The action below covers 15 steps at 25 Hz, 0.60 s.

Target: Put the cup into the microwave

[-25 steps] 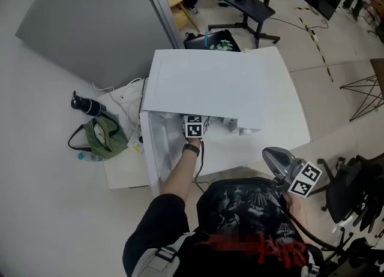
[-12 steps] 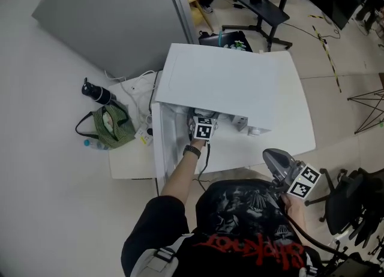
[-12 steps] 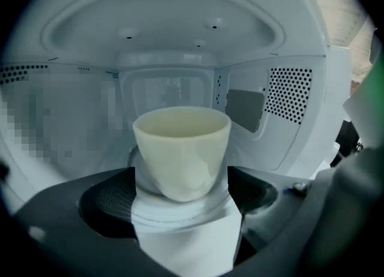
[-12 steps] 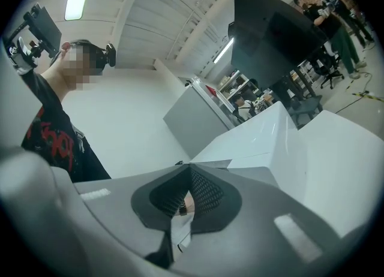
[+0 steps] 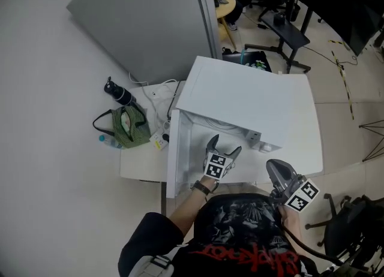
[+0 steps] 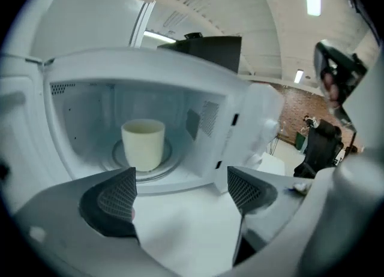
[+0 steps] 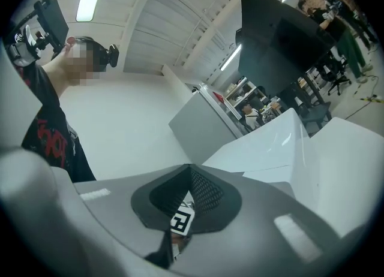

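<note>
Cup (image 6: 143, 144) stands upright on the glass turntable (image 6: 165, 160) inside the microwave (image 5: 246, 99), straight ahead of the left gripper (image 6: 183, 190) and well beyond its tips. That gripper's jaws are spread wide, with only the white surface in front of the cavity showing between them. It sits outside the opening, clear of the cup. The right gripper (image 7: 189, 195) has its jaws pressed together on nothing and hangs off to the right beside the person's torso, away from the oven.

The placing looks done, and what likely remains is closing the door (image 5: 178, 156), which stands swung out just left of the left gripper. That would call for bringing the gripper's side against the door's outer face and pushing it across. Room is open ahead and to the right. The door panel on the left and the cavity's front frame are the edges to mind.
</note>
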Available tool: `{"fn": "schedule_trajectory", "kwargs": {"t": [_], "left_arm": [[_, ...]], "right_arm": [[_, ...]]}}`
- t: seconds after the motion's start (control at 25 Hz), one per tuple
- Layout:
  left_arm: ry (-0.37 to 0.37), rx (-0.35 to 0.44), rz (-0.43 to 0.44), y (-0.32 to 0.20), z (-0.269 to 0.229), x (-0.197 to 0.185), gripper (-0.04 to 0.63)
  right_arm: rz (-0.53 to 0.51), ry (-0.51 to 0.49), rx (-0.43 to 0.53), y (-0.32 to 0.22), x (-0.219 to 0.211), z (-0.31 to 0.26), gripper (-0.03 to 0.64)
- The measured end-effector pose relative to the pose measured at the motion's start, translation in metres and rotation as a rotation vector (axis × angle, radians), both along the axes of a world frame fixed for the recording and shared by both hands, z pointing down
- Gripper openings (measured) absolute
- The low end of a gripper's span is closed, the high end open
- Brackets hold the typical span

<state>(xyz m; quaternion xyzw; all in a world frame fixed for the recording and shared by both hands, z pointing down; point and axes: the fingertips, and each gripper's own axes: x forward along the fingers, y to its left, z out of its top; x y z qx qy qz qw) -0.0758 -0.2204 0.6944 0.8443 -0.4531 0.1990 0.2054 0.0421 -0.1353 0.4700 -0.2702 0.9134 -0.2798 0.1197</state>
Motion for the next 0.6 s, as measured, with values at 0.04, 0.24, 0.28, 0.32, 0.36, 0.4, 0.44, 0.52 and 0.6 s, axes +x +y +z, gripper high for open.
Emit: {"fn": "schedule_trajectory", "kwargs": {"t": [0.04,0.24,0.28,0.32,0.36,0.4,0.44,0.52,0.6], "left_arm": [[0.024,0.029,0.018,0.010,-0.015,0.009,0.456],[0.053,0.122,0.062,0.042,-0.066,0.032,0.454],[0.051,0.134,0.072,0.046,-0.075,0.035,0.454],[0.051,0.147,0.082,0.050,-0.084,0.038,0.453],[0.049,0.163,0.088,0.054,-0.094,0.040,0.451],[0.046,0.181,0.089,0.058,-0.104,0.041,0.451],[0.044,0.199,0.085,0.060,-0.114,0.042,0.449],[0.048,0.232,0.076,0.065,-0.134,0.043,0.433],[0.048,0.268,0.065,0.070,-0.153,0.042,0.371]], "right_arm": [[-0.006,0.002,0.003,-0.001,-0.002,0.000,0.000],[-0.043,0.017,0.010,-0.003,-0.013,-0.002,0.000],[-0.039,0.020,0.017,-0.005,-0.014,-0.004,0.000],[-0.030,0.023,0.026,-0.006,-0.015,-0.008,0.000],[-0.021,0.027,0.037,-0.008,-0.015,-0.012,0.000],[-0.013,0.032,0.049,-0.010,-0.016,-0.017,0.000],[-0.008,0.038,0.061,-0.012,-0.016,-0.021,0.000],[-0.008,0.050,0.082,-0.014,-0.016,-0.029,0.000],[-0.018,0.070,0.096,-0.014,-0.018,-0.034,0.000]]}}
